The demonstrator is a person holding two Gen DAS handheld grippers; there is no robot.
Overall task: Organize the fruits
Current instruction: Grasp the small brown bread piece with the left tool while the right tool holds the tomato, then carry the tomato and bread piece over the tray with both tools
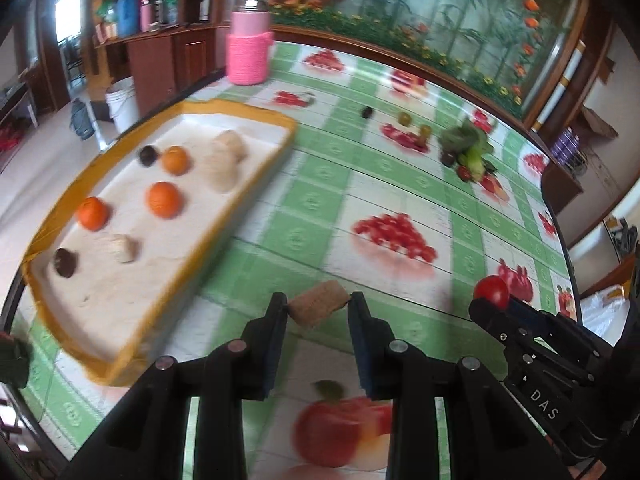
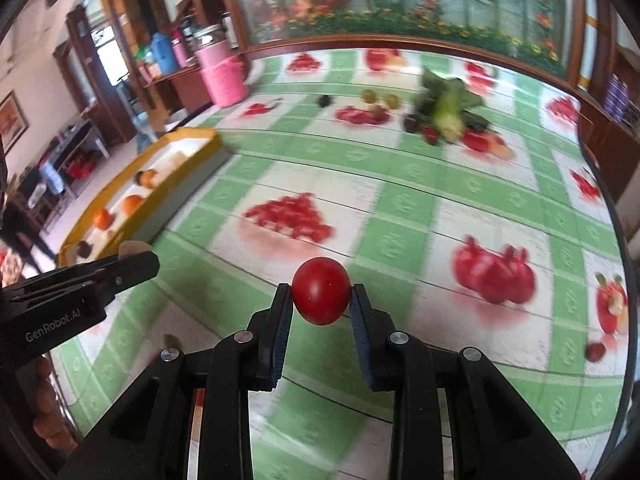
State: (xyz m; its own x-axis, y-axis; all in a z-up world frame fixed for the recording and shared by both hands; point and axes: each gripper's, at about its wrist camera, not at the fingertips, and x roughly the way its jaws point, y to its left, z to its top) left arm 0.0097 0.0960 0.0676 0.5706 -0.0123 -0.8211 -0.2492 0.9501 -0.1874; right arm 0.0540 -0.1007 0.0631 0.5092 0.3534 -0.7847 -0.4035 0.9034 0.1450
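Yellow-rimmed white tray (image 1: 256,112), left of frame, already holds oranges and dark fruits. Left gripper (image 1: 318,307) clamps a brown ridged piece (image 1: 317,307); right gripper (image 2: 321,292) clamps a red tomato (image 2: 321,290). Small fruits beside the leafy greens (image 2: 446,106) remain on the table (image 2: 400,184), upper right.

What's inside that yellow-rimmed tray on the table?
The tray holds three oranges, two dark round fruits and pale lumps too blurred to name, all on a white bed. Its near wall hides part of the floor in the right view.
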